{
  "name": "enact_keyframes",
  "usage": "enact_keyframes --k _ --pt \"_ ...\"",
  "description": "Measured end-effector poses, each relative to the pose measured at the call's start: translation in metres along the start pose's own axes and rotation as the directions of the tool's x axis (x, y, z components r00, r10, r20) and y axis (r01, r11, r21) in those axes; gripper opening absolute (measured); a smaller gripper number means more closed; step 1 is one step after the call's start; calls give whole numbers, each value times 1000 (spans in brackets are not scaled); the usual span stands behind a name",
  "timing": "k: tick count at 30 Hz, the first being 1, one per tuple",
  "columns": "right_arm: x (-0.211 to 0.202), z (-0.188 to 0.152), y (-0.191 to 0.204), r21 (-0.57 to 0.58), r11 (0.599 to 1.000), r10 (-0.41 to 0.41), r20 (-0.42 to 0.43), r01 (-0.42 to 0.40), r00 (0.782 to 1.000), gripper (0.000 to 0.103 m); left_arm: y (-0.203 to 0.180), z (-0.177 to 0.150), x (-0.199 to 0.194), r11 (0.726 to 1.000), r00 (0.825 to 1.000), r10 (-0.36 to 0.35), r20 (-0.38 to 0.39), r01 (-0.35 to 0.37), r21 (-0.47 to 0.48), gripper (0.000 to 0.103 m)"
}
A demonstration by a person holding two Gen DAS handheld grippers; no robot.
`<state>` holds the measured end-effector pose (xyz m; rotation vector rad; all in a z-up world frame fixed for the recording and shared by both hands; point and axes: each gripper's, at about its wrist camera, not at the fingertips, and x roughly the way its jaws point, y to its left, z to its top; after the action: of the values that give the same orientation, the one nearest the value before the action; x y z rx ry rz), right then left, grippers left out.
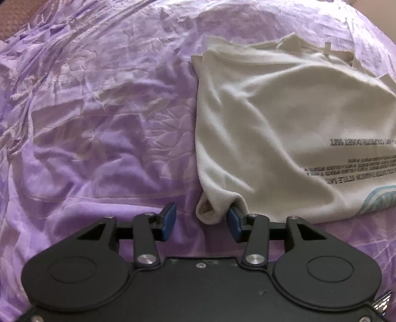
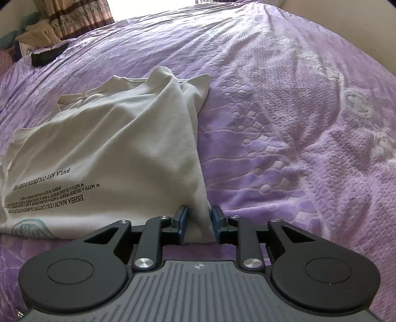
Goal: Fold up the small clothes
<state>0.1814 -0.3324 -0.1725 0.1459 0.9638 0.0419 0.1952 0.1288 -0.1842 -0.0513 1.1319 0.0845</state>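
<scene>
Cream shirt [image 1: 284, 119] folded on a purple bedspread [image 1: 99, 123], one gripper at each near corner.

Printed black lettering on the shirt is blurred and upside down, unreadable; a teal graphic beside it is cut off by the frame edge in both views. One shirt lies there, sides folded inward, neckline at the far end, hem nearest. Left gripper [image 1: 200, 220] stands parted: the rolled near-left corner sits between its blue pads, touching the right one, clear of the left, so released. Right gripper [image 2: 198, 223] straddles the near-right corner, pads slightly apart and close against the cloth; whether they still pinch it is unclear. Far left, a dark object [image 2: 49, 56] and heaped fabrics [image 2: 37, 34] under a patterned curtain [image 2: 74, 14] are too small to identify.
</scene>
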Motion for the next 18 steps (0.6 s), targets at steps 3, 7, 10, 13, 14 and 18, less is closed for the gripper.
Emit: enact_keyframes --k 3,7,10,13,14,18 --pt "9 1 -7 74 996 54 -9 -53 999 53 2 -2 19 1000 1000 -13 -8 12 -16 50" --pt "25 5 -16 214 968 139 -28 -130 990 9 1 -4 22 1000 1000 -5 3 5 -25 51" --pt "11 7 -11 207 969 132 13 -132 991 9 1 -3 18 1000 1000 -13 0 13 -11 51" --pt "-7 9 -5 199 971 126 65 -136 990 8 7 -2 11 999 999 -40 -1 40 -21 50" --pt "-13 11 -3 202 969 130 85 -144 988 8 10 -2 7 998 999 -52 3 52 -22 49" --pt "-37 22 11 212 957 163 169 -197 972 8 21 -1 -8 996 996 -83 33 83 -9 49"
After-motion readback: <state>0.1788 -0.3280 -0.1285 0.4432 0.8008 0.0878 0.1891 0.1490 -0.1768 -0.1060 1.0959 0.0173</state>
